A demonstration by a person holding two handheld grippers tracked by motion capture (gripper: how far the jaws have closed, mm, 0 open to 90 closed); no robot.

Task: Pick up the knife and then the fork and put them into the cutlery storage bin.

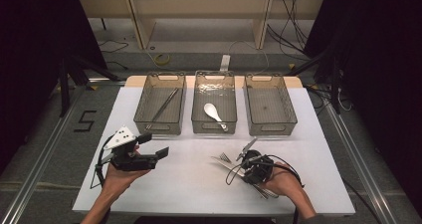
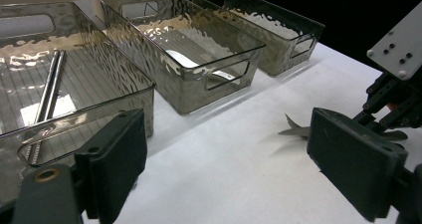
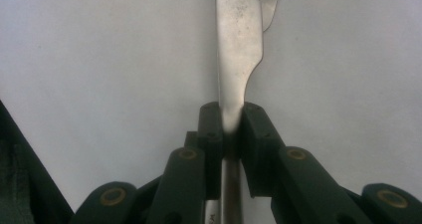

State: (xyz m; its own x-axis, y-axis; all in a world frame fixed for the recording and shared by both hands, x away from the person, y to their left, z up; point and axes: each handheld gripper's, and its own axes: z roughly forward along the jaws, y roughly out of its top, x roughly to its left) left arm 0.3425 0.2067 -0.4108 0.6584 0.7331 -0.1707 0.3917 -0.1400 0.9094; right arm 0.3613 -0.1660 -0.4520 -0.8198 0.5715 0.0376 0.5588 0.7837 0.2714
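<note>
I have the right gripper (image 3: 230, 124) pinched tight on the neck of a fork (image 3: 239, 45), its long axis running straight out ahead between the jaws, tines pointing away over the white table (image 1: 189, 184); from above it sits among the loose cutlery (image 1: 224, 160) at my near right, and the empty right-hand bin (image 1: 269, 104) lies just beyond, nearer this hand than the other, so I judge that the likely target; my left gripper (image 1: 152, 147) hovers spread wide, holding nothing.
</note>
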